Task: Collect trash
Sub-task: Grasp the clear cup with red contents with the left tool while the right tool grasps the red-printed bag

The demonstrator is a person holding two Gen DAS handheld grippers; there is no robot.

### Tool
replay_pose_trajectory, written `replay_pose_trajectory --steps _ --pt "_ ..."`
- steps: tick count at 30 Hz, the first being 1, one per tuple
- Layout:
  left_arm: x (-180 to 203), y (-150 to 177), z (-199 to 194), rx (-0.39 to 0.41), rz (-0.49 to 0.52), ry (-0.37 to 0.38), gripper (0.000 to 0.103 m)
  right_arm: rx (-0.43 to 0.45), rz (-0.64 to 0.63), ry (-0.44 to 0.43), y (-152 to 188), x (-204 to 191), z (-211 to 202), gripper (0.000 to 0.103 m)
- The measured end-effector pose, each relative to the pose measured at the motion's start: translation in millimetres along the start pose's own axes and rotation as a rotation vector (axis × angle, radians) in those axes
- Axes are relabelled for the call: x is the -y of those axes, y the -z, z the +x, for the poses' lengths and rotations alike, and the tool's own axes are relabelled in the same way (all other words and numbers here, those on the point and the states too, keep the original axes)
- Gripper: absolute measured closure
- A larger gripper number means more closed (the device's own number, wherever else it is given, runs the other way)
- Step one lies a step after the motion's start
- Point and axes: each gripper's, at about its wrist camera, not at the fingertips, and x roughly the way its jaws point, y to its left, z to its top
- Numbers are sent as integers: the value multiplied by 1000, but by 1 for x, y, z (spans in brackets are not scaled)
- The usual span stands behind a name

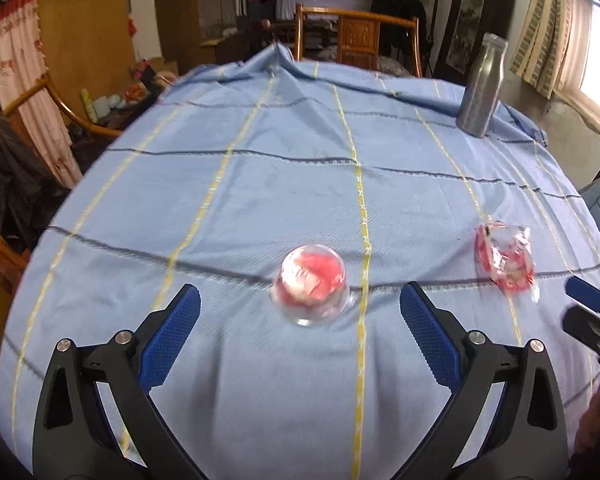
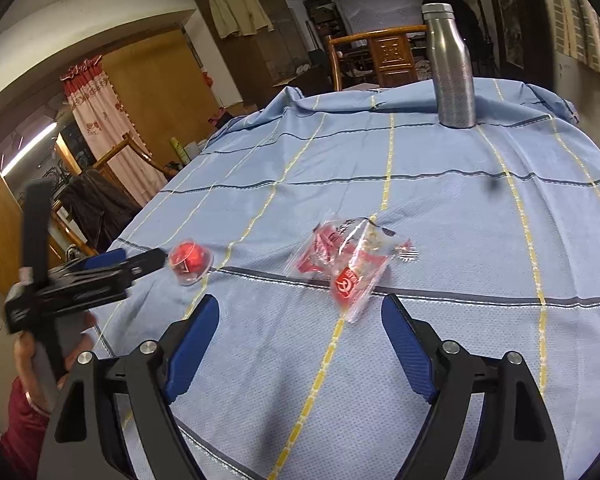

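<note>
- Both tongs stand wide with nothing between their pads: the left tongs point(image 1: 300, 296) frame the small clear cup, the right tongs point(image 2: 300, 308) frame the crinkled wrapper.
- Left tongs hover just short of the clear cup point(image 1: 310, 290), a little plastic dome with red and white scraps inside, resting on the blue cloth. Its picture is blurred, so the aim may be off. If the pads close off-centre, I judge the smooth rounded wall could squirt out sideways or roll away.
- Squeezing that thin cup hard could crush it and spill the scraps, leaving more to pick up.
- Right tongs sit just behind the wrapper point(image 2: 350, 264), a flat clear and red packet lying on the cloth, its near corner close to the gap between the pads. Being flat and slippery, it may slide ahead of the pads instead of being pinched.
- Coming in too low could catch the cloth point(image 2: 460, 240) along with the wrapper. The cloth is loose and already wrinkled, so a tug would drag everything resting on it.
- With 2 tools working near each other, the left tongs point(image 2: 112, 266) cross close to the cup in the right view; a sideways sweep by either hand could knock them together or bat the cup off the counter.
- Well beyond, the tall metal bottle point(image 2: 452, 68) stands upright near the far edge. A pulled cloth is what would topple it.
- No bin shows in either view, so where the trash goes I cannot tell.
</note>
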Motion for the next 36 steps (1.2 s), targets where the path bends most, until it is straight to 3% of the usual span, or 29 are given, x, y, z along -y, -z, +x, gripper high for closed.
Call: replay_pose_trajectory --steps 4,10,12,13,14,21,36 --pt "0 -5 35 -58 -5 -1 7 7 22 7 -2 7 -2 20" --pt "-4 2 49 -62 23 -10 11 -15 40 -3 -3 10 3 20" --pt "-4 2 49 -59 32 0 27 -17 33 2 -2 8 4 20" --pt "-3 3 49 -62 34 30 43 -19 31 5 -2 8 4 20" --pt "-2 2 49 -64 33 48 48 -21 29 8 -2 8 5 20" --pt "-5 0 12 81 16 94 48 -34 30 45 1 11 13 20" --pt "2 -1 3 107 41 86 48 -95 73 65 -19 17 54 20"
